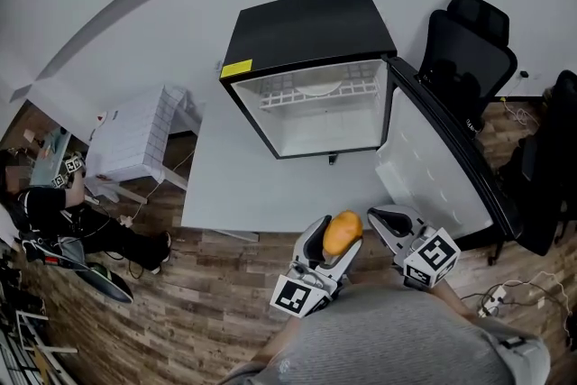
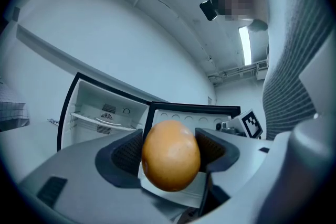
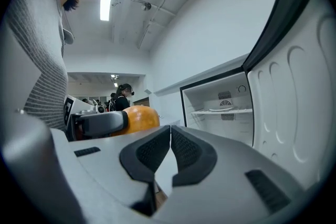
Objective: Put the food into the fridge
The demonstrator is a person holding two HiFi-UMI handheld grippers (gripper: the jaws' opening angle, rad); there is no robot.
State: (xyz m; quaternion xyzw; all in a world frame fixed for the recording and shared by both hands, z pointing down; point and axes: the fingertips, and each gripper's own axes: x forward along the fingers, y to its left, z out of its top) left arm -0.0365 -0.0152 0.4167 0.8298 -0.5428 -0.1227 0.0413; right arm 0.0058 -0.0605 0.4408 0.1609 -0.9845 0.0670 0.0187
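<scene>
Orange fruit (image 2: 171,155), smooth and roundish, sits clamped by its sides between the two dark pads of the left hand-held gripper (image 1: 338,235). The jaws stand wide only because the fruit keeps them apart, and the grip across its middle looks meant to stop it rolling out while it is carried. It is well short of the fridge (image 1: 311,32), in front of the open compartment and not yet inside. Just beside the fruit, also in front of the fridge, the right hand-held gripper (image 3: 170,136) has its pads pressed together on nothing, so it looks like a spare hand for now. The fridge door (image 1: 442,158) is swung wide to the fridge's right, leaving the way in open. The bare white space below the wire shelf (image 1: 315,93) looks the easiest spot for the fruit. A black office chair (image 1: 469,50) stands to the right of the fridge, beyond the door.
</scene>
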